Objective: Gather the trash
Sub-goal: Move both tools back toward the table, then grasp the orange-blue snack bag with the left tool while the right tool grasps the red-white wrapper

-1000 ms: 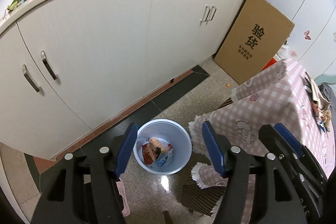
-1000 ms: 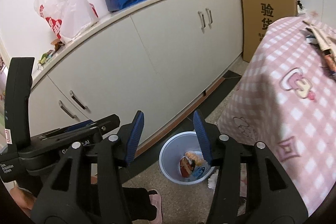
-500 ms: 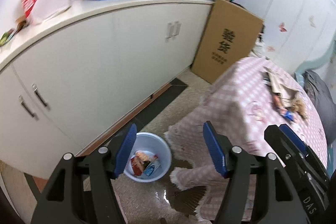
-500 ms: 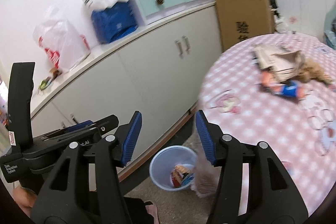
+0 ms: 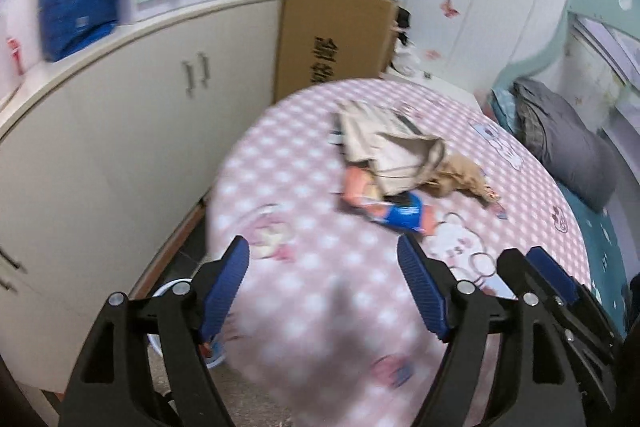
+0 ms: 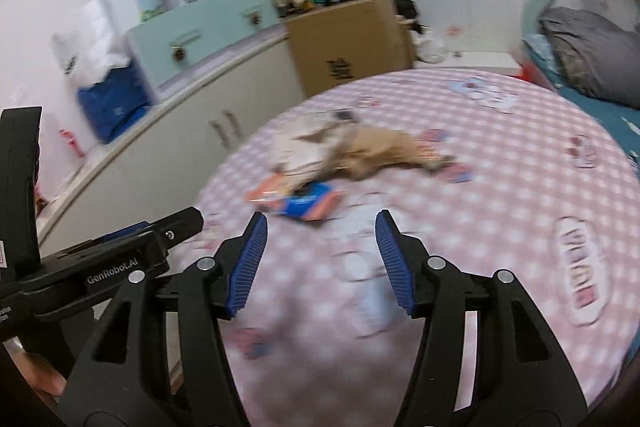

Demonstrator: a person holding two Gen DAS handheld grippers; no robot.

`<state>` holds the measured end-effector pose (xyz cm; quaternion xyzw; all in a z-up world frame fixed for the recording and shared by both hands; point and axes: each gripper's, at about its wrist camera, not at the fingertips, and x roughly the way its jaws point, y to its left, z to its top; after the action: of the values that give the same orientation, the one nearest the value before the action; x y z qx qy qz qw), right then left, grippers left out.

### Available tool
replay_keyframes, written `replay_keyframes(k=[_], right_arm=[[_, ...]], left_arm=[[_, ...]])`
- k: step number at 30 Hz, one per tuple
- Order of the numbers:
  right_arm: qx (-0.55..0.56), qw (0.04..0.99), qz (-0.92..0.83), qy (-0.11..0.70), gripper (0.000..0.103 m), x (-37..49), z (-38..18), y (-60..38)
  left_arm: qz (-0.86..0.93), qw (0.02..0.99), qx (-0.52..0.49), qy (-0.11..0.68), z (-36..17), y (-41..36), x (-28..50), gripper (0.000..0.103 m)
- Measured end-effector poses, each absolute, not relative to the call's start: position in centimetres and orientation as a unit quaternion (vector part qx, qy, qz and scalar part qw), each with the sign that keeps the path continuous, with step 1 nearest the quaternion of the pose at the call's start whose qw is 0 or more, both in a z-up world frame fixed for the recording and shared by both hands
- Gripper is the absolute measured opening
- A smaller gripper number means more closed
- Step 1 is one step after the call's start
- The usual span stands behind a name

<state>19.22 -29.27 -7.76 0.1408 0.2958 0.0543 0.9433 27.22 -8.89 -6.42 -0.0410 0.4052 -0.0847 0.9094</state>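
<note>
Trash (image 5: 394,187) on table | left hand-held gripper (image 5: 324,287) empty, opening, tilted down

Both your wrist cams look fwd and down between their own fingers, from the near edge of the table (image 5: 304,195). Left cam's tilted steeper, right flatter. Both share the wrapper pile (image 5: 394,171) (image 6: 320,163), cabinets (image 5: 120,131) and box (image 5: 332,39). Pics blurry.
</note>
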Motion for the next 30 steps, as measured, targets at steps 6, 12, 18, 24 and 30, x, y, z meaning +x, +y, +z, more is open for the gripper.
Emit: replay_keyframes(k=[6, 12, 18, 24, 30], right_arm=[[0.126, 0.940, 0.014, 0.317, 0.059, 21.2, -8.8, -34.2], [0.079, 0.933, -0.005, 0.350, 0.065, 24.5, -9.8, -36.6], [0.030, 0.924, 0.008, 0.381, 0.065, 28.5, -11.0, -36.6], [-0.025, 0.917, 0.018, 0.398, 0.064, 31.2, -11.5, -35.2], [-0.013, 0.908, 0.040, 0.416, 0.030, 31.8, -12.0, -35.1]], left_arm=[[-0.099, 0.893, -0.035, 0.438, -9.0, -12.9, 30.7, 0.075], [-0.087, 0.885, -0.038, 0.455, -11.1, -14.8, 33.2, 0.076], [-0.062, 0.891, 0.011, 0.449, -11.6, -16.5, 34.5, 0.077], [-0.062, 0.897, 0.035, 0.436, -11.4, -16.1, 34.3, 0.053], [-0.074, 0.898, 0.030, 0.432, -11.1, -14.7, 34.1, 0.027]])
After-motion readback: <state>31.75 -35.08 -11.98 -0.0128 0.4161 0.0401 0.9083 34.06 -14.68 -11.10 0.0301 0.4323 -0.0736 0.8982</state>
